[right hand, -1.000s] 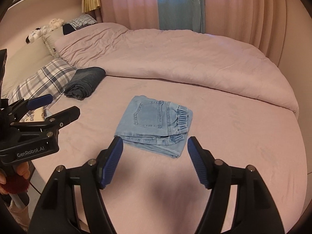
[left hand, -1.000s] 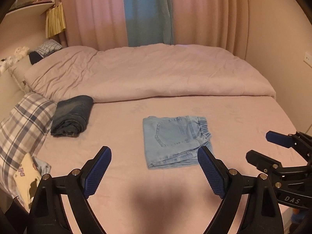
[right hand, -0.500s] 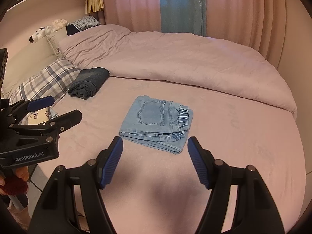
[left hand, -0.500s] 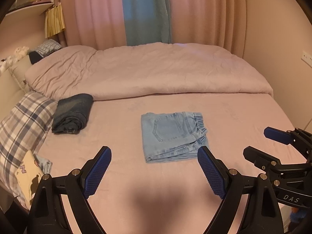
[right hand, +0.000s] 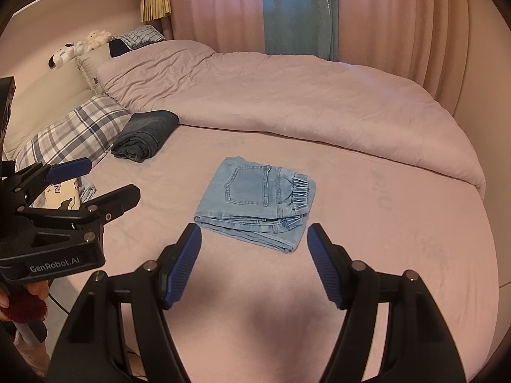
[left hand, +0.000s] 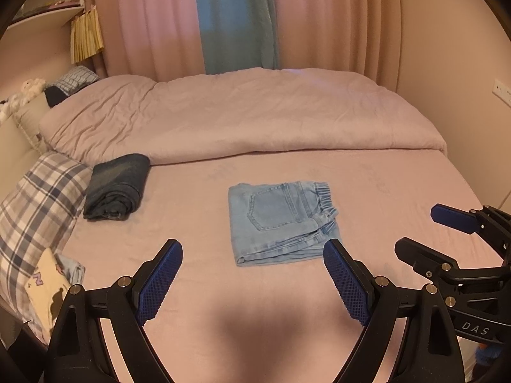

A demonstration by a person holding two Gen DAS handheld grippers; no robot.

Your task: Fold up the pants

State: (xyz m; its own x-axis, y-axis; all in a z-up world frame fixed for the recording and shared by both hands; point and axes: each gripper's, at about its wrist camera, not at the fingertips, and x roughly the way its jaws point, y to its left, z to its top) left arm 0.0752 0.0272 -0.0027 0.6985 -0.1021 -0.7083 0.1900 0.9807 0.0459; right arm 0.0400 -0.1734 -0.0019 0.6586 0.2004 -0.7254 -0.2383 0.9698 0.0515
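Note:
Light blue jeans lie folded into a flat rectangle in the middle of the pink bed sheet, back pocket up and elastic waistband to the right. My left gripper hovers open above the sheet in front of the jeans, nothing between its blue pads. My right gripper is also open and empty, just short of the jeans' near edge. Each gripper also shows from the side in the other view: the right gripper and the left gripper.
A rolled pair of dark jeans lies at the left by a plaid pillow. A folded pink duvet covers the far half of the bed. Curtains hang behind. A hand holds the left gripper's handle.
Both views have drawn back slightly, so the folded jeans sit a little farther from the fingertips. The jeans have not moved and both grippers stay open.

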